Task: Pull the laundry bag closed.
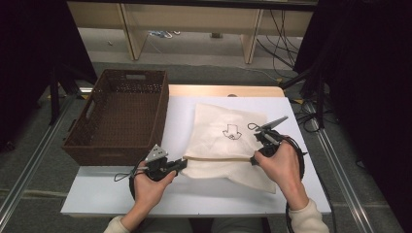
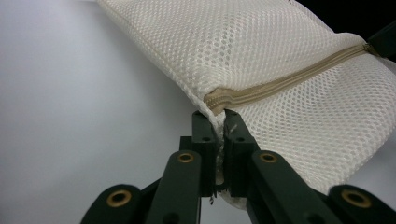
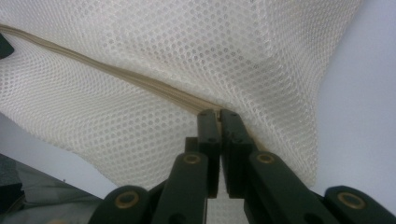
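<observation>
The person's 2 hands come in nearest the camera, each with a gripper on the mesh bag. The left gripper has its jaws pressed together on the bag's mesh at the left end of the tan zipper. The right gripper is clamped on the zipper line at the bag's right end. The bag lies flat on the white table, just right of the brown wicker basket, printed face up.
</observation>
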A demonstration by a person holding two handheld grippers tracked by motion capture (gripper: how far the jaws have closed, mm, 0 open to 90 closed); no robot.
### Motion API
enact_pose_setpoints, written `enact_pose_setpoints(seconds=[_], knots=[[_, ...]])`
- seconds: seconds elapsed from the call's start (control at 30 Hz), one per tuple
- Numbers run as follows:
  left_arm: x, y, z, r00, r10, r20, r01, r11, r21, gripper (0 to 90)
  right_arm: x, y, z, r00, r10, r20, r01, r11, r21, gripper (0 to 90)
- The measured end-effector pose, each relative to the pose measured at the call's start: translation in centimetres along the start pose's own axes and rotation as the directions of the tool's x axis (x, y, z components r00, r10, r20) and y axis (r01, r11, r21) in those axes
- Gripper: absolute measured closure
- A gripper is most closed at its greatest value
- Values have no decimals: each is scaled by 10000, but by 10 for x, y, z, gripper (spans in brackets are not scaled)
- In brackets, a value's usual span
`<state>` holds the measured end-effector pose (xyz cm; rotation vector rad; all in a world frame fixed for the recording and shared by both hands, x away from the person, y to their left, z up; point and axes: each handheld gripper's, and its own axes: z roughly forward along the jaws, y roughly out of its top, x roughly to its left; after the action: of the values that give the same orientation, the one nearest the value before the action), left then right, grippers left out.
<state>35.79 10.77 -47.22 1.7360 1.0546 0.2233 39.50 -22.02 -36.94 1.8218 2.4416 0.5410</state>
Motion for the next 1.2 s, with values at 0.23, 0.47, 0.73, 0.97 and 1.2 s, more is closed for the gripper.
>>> enact_pose_setpoints(seconds=[0.23,0.47,0.73,0.97,1.2], knots=[[1,0,-1,10000,49,-23,-49,9999,98,851,4,0,-3,9976,697,-43,-695,9969,365,885],[1,0,-1,9999,104,5,-104,9999,92,851,-3,0,-2,9999,126,-58,-126,9999,39,884],[1,0,-1,10000,52,-14,-52,9999,95,851,2,-1,-4,9966,825,-4,-824,9959,367,884],[1,0,-1,9999,103,11,-103,9999,93,851,-3,-1,-4,9987,504,54,-505,9984,237,884],[1,0,-1,9999,116,-13,-116,9999,96,851,-3,-2,-5,9978,667,4,-667,9972,325,884]])
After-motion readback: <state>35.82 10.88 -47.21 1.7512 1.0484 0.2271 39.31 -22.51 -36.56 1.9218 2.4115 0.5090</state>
